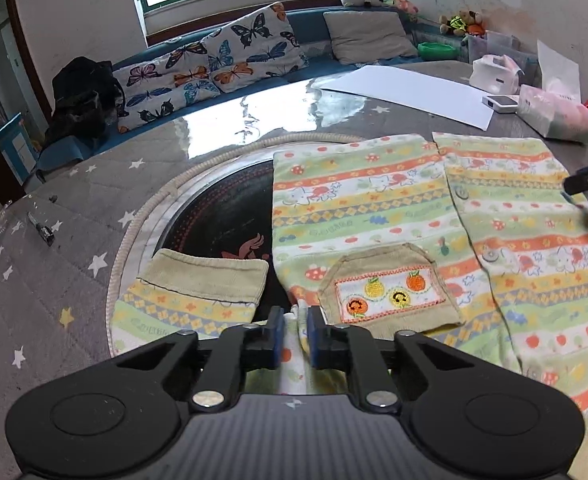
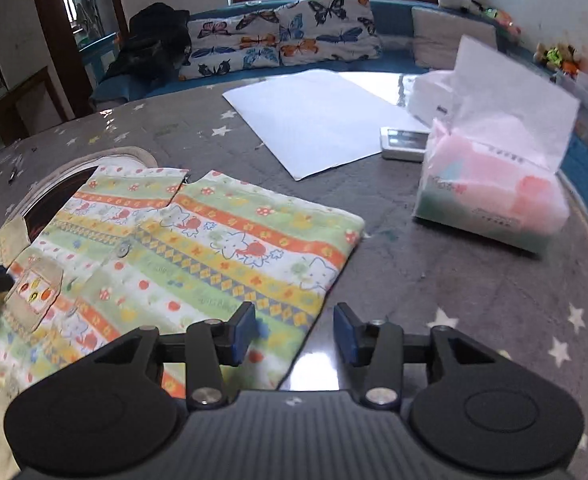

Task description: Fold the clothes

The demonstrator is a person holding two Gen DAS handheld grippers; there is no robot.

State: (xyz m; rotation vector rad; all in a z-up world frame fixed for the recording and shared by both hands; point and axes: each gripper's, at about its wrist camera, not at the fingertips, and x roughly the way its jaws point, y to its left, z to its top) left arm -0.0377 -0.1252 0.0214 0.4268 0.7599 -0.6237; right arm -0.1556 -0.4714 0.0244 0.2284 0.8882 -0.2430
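A child's shirt (image 1: 373,208), striped green, orange and yellow with elephants, lies spread flat on the grey star-patterned table (image 1: 54,280). It has a beige pocket (image 1: 389,288) stitched with fruit, and a short sleeve with a beige cuff (image 1: 210,280) sticks out to the left. My left gripper (image 1: 295,332) is shut on a bunched fold of the shirt near the sleeve. In the right wrist view my right gripper (image 2: 294,334) stands open over the right edge of the shirt (image 2: 214,248), one pad above cloth, the other above bare table, nothing pinched.
A white paper sheet (image 2: 313,120), a small white device (image 2: 403,142) and a pink tissue pack (image 2: 493,184) lie beyond the shirt to the right. A dark round inset (image 1: 222,216) with a rope rim lies partly under the shirt. A sofa with butterfly cushions (image 1: 214,64) lines the far side.
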